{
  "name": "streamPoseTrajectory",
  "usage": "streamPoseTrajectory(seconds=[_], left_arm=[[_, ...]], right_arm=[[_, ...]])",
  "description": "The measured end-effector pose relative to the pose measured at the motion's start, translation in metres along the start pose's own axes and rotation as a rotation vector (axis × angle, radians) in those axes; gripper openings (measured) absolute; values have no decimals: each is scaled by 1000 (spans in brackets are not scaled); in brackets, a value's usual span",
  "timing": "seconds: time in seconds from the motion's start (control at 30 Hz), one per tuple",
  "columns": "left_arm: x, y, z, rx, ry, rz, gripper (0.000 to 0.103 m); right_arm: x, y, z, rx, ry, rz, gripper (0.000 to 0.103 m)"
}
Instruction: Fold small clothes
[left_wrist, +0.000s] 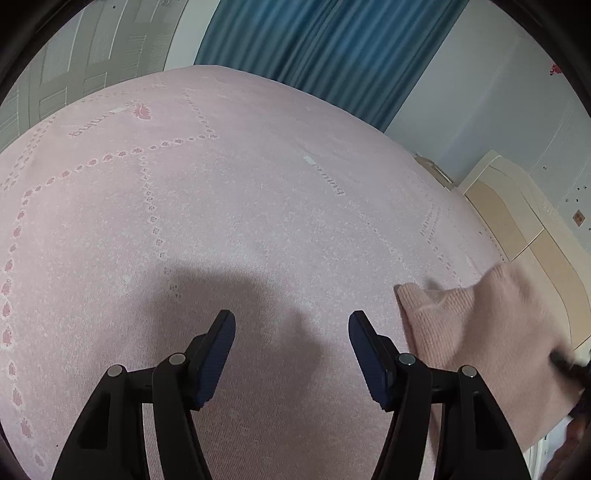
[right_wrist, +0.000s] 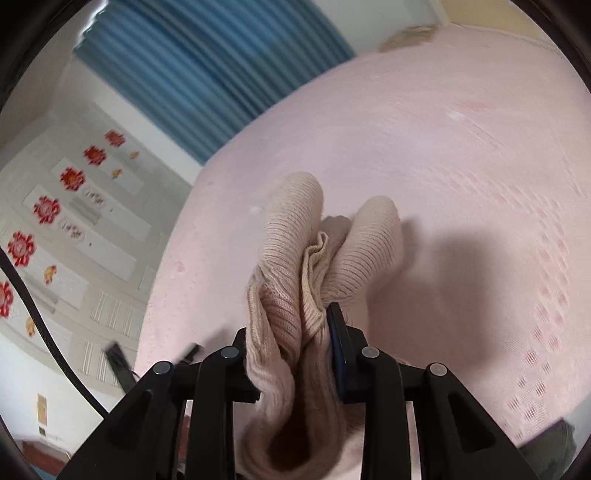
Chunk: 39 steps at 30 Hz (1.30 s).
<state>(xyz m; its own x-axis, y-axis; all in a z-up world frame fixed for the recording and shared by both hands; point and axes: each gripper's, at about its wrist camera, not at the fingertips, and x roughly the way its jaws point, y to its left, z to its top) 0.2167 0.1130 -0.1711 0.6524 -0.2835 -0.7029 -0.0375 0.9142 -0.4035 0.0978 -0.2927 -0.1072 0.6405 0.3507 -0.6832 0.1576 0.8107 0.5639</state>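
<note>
A: Right tool (right_wrist: 295, 328)?
B: Clamped on the pink knit cloth (right_wrist: 295, 266). Bunched up between the jaws, two soft ends poking out in front, just above the pink bed (right_wrist: 461, 147).

A: Left tool (left_wrist: 291, 325)?
B: Wide open, nothing inside. Only bed (left_wrist: 258, 184) under it. Same pink cloth (left_wrist: 480, 332) off to its right side, a bit blurry there.

A: Next bit, probably?
B: Looks like laying the cloth down flat on the bed first. Hard to fold while scrunched in a ball.

A: Best way?
B: Go down slow. Let the loose ends touch the bed first, then pull back gently so the cloth spreads out. Bring the empty left tool over and pinch one free end. Pull apart softly, not hard, because knit stretches. Line up edges before folding over.

A: Anything to watch?
B: Pink on pink, so easy to lose the edge. Look for the ribbed lines.
</note>
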Motion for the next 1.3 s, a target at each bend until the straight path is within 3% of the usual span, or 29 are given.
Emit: streamPoseTrajectory(seconds=[0.13,0.23,0.33,0.5,0.57,0.83,0.87,0.9,0.93,0.97,1.13,1.3], left_arm=[[0,0,-4,11,3,12,62],[0,0,-6,21,-3,28,62],[2,-3,-8,29,-7,43,62],[11,-11,-10,50,1,90,62],[11,-16,-12,61,-4,100,62],[24,-29,-16,104,10,128,62],[27,-30,-16,101,17,125,62],[28,-30,-16,95,20,120,62],[29,-31,-16,88,23,113,62],[30,-31,-16,81,27,103,62],[23,-36,-16,98,2,108,62],[17,-28,-17,80,1,96,62]], right_arm=[[3,-62,-29,52,47,-100,31],[1,-85,-33,68,70,-82,31],[0,-87,-25,0,64,-88,37],[30,-78,-14,-127,133,-72,50],[45,-82,-8,-122,152,-60,57],[77,-97,2,-89,238,14,59],[79,-92,3,-112,255,3,57],[81,-87,4,-128,278,5,50],[82,-85,4,-128,295,11,37],[81,-82,7,-120,300,20,32],[46,-49,22,-81,213,102,28],[17,12,38,-103,94,103,27]])
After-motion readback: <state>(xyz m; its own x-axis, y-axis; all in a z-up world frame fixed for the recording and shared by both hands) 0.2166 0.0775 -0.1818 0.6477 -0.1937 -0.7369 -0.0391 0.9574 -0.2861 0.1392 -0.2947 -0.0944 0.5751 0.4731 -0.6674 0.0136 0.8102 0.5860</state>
